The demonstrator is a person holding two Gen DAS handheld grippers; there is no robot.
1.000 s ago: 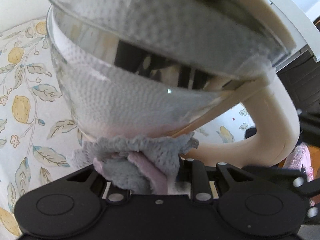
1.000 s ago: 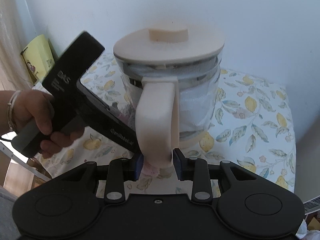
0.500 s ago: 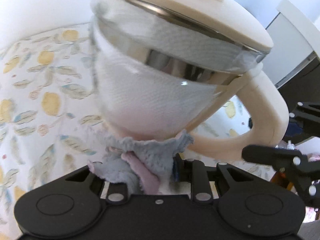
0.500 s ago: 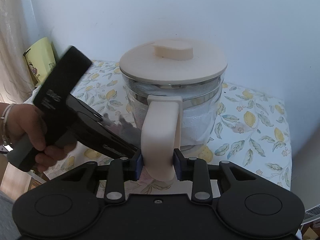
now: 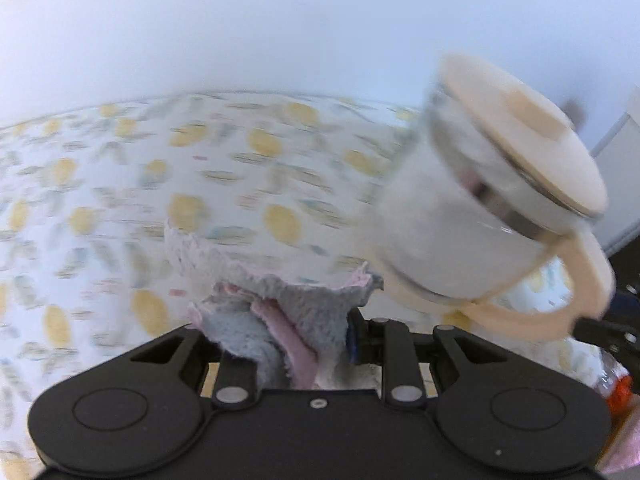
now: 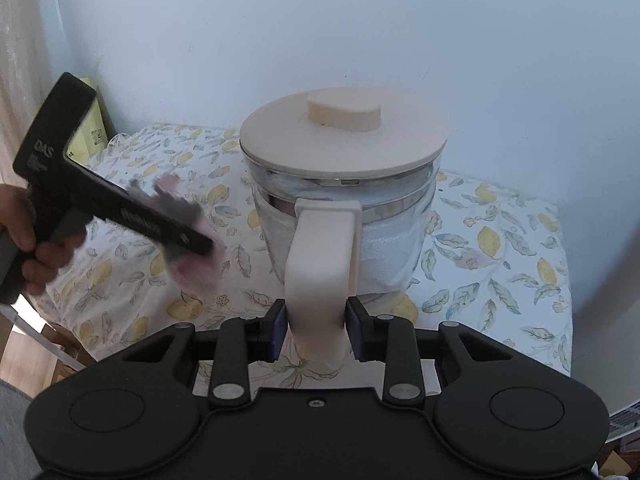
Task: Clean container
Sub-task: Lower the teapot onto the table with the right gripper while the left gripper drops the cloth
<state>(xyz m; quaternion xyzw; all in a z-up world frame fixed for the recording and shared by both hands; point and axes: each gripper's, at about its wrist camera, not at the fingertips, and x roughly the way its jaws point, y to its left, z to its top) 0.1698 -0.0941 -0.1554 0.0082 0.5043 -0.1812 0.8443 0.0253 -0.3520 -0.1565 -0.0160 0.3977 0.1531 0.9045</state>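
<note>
A glass jug (image 6: 344, 220) with a cream lid (image 6: 344, 142) and cream handle (image 6: 320, 264) stands upright over the lemon-print tablecloth (image 6: 500, 248). My right gripper (image 6: 316, 320) is shut on the handle's lower end. White paper lines the inside of the glass. In the left wrist view the jug (image 5: 472, 224) appears blurred at the right, tilted in the picture. My left gripper (image 5: 288, 344) is shut on a grey and pink cloth (image 5: 280, 320), which hangs apart from the jug, to its left. From the right wrist view the left gripper (image 6: 188, 240) with the cloth (image 6: 180, 216) is left of the jug.
A person's hand (image 6: 28, 236) holds the left gripper's black body at the far left. A yellow package (image 6: 94, 132) leans by the wall at the table's back left. A white wall runs behind the table. The table's right edge (image 6: 570, 320) drops off near the jug.
My left gripper with the cloth has pulled away from the jug's glass wall to the left. The jug has come lower and sits farther from the left camera.
</note>
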